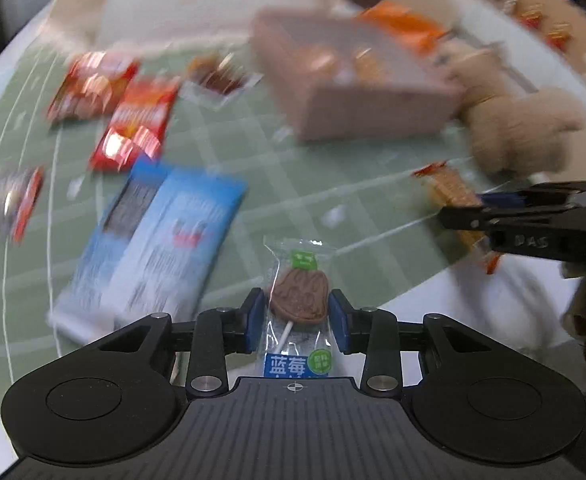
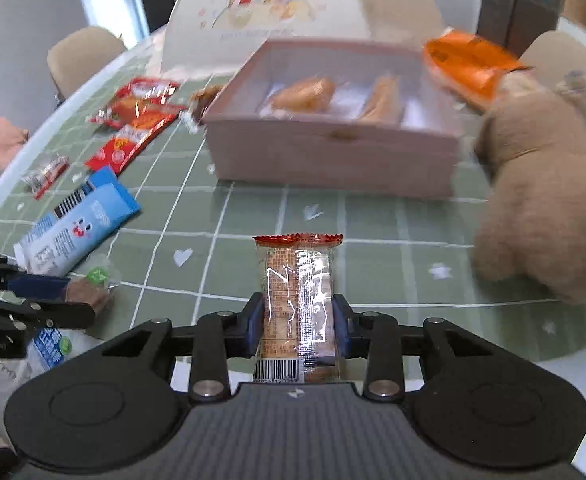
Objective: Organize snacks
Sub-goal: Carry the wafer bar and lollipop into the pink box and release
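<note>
Left hand-held gripper (image 1: 297, 314) clamps a lollipop (image 1: 299, 296); right hand-held gripper (image 2: 297, 320) clamps a biscuit packet (image 2: 297, 300).

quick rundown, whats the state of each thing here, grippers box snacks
left gripper: shut on lollipop
lollipop: wrapped, held off the table
right gripper: shut on cracker pack
cracker pack: sealed, held between the fingers
pink box: lid open, two snacks inside
blue packet: lying flat on table
red packets: lying loose on table
plush toy: beside the box
</note>
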